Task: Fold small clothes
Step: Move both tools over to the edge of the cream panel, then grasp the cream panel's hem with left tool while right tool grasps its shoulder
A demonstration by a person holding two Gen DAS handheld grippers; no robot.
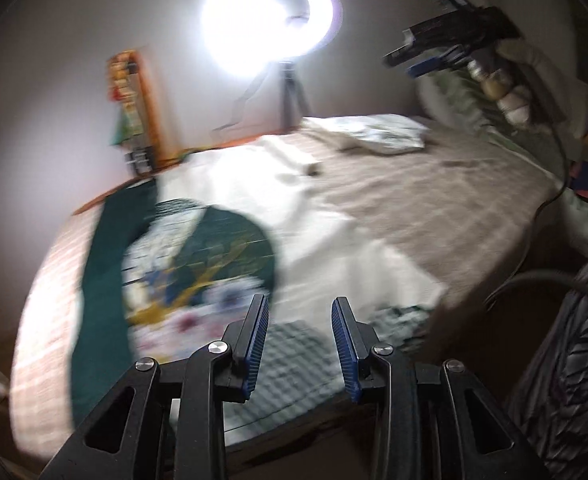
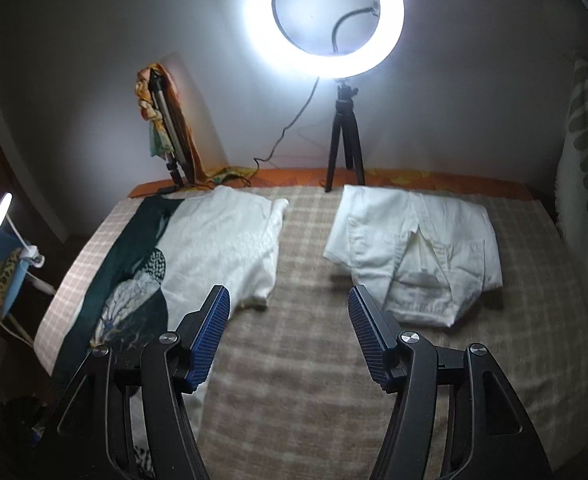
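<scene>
A white folded garment [image 2: 234,240] lies on the left of the checked bed cover [image 2: 301,320], beside a dark green printed cloth [image 2: 130,272]. A white folded shirt [image 2: 417,256] lies at the right. My right gripper [image 2: 290,300] is open and empty, raised above the bed between the two white garments. My left gripper [image 1: 299,312] is open and empty above the near edge of the white cloth [image 1: 294,224] and the green printed cloth [image 1: 198,256]; this view is blurred. The right gripper [image 1: 409,60] shows in the left wrist view, raised at the upper right in a gloved hand.
A bright ring light [image 2: 325,12] on a small tripod [image 2: 345,144] stands at the bed's far edge against the wall. A second tripod draped with a coloured scarf [image 2: 166,120] leans at the back left. A small desk lamp [image 2: 2,212] is at the left. A cable [image 1: 533,216] hangs at the right.
</scene>
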